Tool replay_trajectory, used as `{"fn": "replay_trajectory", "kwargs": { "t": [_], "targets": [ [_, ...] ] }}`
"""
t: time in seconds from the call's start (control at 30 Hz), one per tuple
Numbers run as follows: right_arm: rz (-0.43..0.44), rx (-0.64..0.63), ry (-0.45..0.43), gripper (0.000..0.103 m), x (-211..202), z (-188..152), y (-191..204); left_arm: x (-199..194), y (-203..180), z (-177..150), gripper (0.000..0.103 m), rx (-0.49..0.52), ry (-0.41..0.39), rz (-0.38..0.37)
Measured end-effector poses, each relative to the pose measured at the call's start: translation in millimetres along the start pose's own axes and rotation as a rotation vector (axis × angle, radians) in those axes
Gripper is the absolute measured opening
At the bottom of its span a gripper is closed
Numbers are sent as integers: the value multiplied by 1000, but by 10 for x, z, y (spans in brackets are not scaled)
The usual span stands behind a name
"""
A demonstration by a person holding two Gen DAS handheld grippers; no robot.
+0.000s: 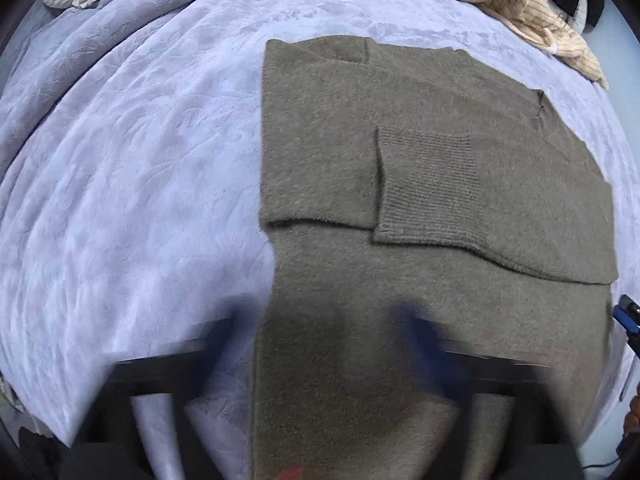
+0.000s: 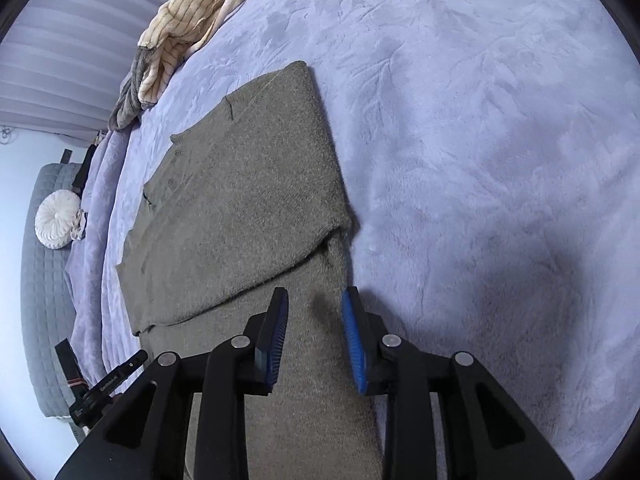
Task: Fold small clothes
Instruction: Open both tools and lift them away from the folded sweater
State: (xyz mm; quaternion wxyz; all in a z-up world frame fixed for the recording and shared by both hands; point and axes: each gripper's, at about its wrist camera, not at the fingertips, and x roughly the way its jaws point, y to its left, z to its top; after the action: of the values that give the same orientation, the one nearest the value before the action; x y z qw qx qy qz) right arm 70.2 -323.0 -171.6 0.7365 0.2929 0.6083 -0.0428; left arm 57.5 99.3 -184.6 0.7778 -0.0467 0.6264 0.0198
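Soft, even daylight, fairly bright; strong fisheye bending and dark vignette at the edges. The left hand-held gripper (image 1: 324, 344) is smeared by motion blur; the right hand-held gripper (image 2: 314, 336) is sharp, casting a soft shadow on the bed (image 2: 500, 160)

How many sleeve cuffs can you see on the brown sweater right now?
1. A ribbed cuff lies folded across the middle of the brown sweater, seen in the left wrist view. The other sleeve's cuff may be hidden under the folds.
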Motion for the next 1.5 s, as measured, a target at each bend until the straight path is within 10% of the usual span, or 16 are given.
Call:
{"fn": "replay_trajectory", "kwargs": {
  "t": [0.6, 0.9, 1.5],
  "targets": [
    [-54, -129, 92, 49, -74, -351, 599, -237, -81, -54, 101, 40, 38, 12],
    [-63, -176, 105, 80, -185, -509, 807, -480, -213, -160, 101, 85, 59, -21],
    [-120, -180, 187, 81, -274, -1105, 1104, -707, 63, -596, 101, 136, 113, -142]
  ]
}}
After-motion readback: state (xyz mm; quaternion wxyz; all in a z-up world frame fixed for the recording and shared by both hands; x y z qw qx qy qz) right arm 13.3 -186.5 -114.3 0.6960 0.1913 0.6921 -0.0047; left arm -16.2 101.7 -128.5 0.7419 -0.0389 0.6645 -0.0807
